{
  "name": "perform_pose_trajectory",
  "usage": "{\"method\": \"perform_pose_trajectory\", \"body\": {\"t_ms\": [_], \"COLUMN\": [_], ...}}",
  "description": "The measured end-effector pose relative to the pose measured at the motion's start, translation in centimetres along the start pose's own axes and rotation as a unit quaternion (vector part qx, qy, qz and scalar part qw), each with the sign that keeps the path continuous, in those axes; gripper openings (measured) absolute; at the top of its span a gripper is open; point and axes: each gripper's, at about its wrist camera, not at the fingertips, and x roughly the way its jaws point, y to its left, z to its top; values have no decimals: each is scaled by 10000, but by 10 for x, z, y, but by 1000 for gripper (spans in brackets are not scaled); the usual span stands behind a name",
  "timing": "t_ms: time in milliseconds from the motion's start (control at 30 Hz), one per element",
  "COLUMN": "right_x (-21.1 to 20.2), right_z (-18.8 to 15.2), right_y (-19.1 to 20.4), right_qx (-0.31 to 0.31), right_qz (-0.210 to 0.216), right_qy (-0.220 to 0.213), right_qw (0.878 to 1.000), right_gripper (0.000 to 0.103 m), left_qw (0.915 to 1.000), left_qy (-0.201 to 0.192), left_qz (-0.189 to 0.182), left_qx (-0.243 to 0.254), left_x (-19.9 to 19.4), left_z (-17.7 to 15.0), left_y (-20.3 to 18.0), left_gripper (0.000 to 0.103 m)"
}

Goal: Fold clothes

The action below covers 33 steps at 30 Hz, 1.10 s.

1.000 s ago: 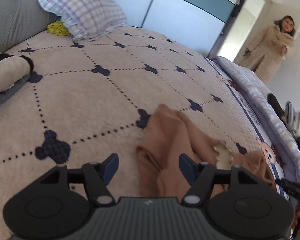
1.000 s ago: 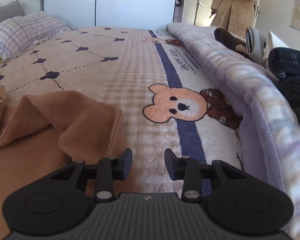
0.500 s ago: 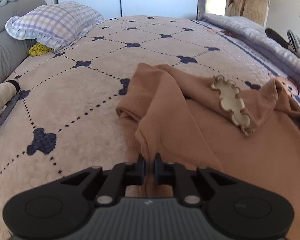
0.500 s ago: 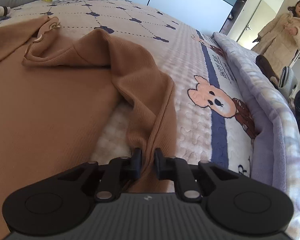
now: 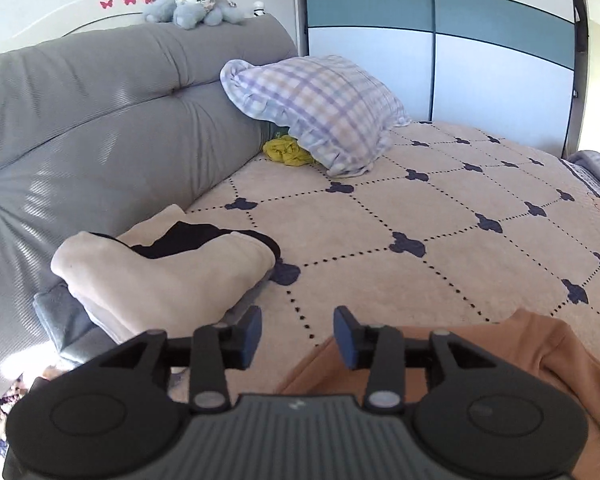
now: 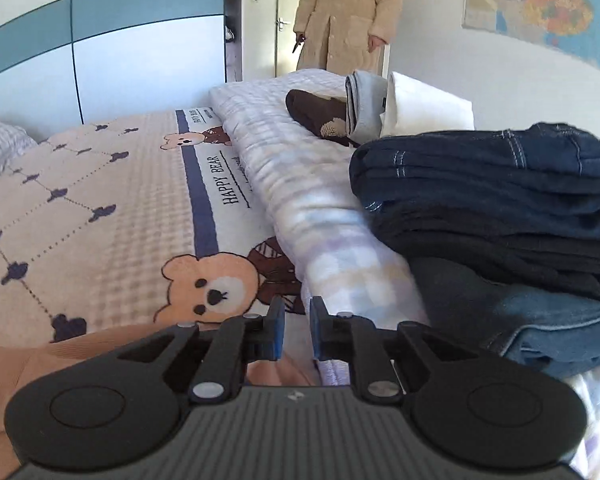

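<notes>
A tan brown garment (image 5: 536,356) lies on the bedspread (image 5: 440,216) at the lower right of the left wrist view, partly hidden under my tool. It also shows at the lower left of the right wrist view (image 6: 40,360). My left gripper (image 5: 296,336) is open and empty, above the bedspread just left of the garment's edge. My right gripper (image 6: 296,328) is slightly open with nothing between the pads, above the garment's right edge beside a rolled blanket (image 6: 300,184).
A folded cream and black garment (image 5: 168,276) lies by the grey headboard (image 5: 100,128). A checked pillow (image 5: 320,108) and a yellow cloth (image 5: 288,152) sit behind it. Folded jeans (image 6: 500,208) are stacked on the blanket. A person in a beige coat (image 6: 348,12) stands in the doorway.
Both grippers were shut on the tan garment half a second ago; now both have let go and opened. The left has swung toward the headboard, the right toward the blanket and jeans.
</notes>
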Motion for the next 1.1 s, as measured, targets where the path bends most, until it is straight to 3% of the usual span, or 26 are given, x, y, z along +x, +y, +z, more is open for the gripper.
{"method": "perform_pose_trajectory", "body": {"t_ms": [100, 167, 267, 333, 400, 533, 667, 733, 800, 900, 1000, 1067, 1100], "right_x": [-2, -4, -16, -23, -31, -45, -32, -21, -10, 12, 36, 44, 44], "right_z": [-26, -44, -73, -85, -95, -114, -124, -117, -94, -53, -17, -3, -3], "right_y": [6, 28, 79, 107, 135, 191, 229, 239, 239, 240, 225, 209, 203], "right_qx": [-372, -1155, -2672, -3171, -3580, -4362, -4683, -4653, -4232, -3440, -2330, -1576, -1418], "right_qz": [277, 748, 1076, 1385, 1710, 2341, 2342, 2174, 2197, 1678, 947, 817, 1078], "right_qy": [-16, 21, -242, -321, -380, -495, -407, -400, -359, -472, -415, -236, -134], "right_qw": [9989, 9905, 9573, 9377, 9172, 8674, 8510, 8571, 8783, 9226, 9670, 9838, 9839], "right_gripper": [24, 24, 26, 26, 26, 27, 24, 12, 12, 2, 3, 5, 7], "left_qw": [9989, 9963, 9902, 9848, 9802, 9754, 9719, 9711, 9722, 9742, 9754, 9759, 9764], "left_qy": [122, 144, 59, 21, -18, 258, 518, 544, 530, 503, 474, 414, 419], "left_qz": [-463, -791, -1172, -1464, -1664, -1847, -1974, -2002, -1974, -1930, -1880, -1851, -1822], "left_qx": [6, 299, 760, 933, 1076, 1176, 1175, 1176, 1143, 1060, 1053, 1083, 1081], "left_x": [-5, -9, -22, -26, -29, -22, -17, -17, -15, -8, -6, -5, -3], "left_z": [-22, -37, -53, -60, -68, -92, -117, -124, -122, -114, -109, -108, -108], "left_y": [-1, -15, -44, -63, -81, -106, -114, -113, -108, -101, -99, -95, -93], "left_gripper": [51, 61, 72, 80, 82, 83, 83, 83, 83, 83, 83, 84, 84]}}
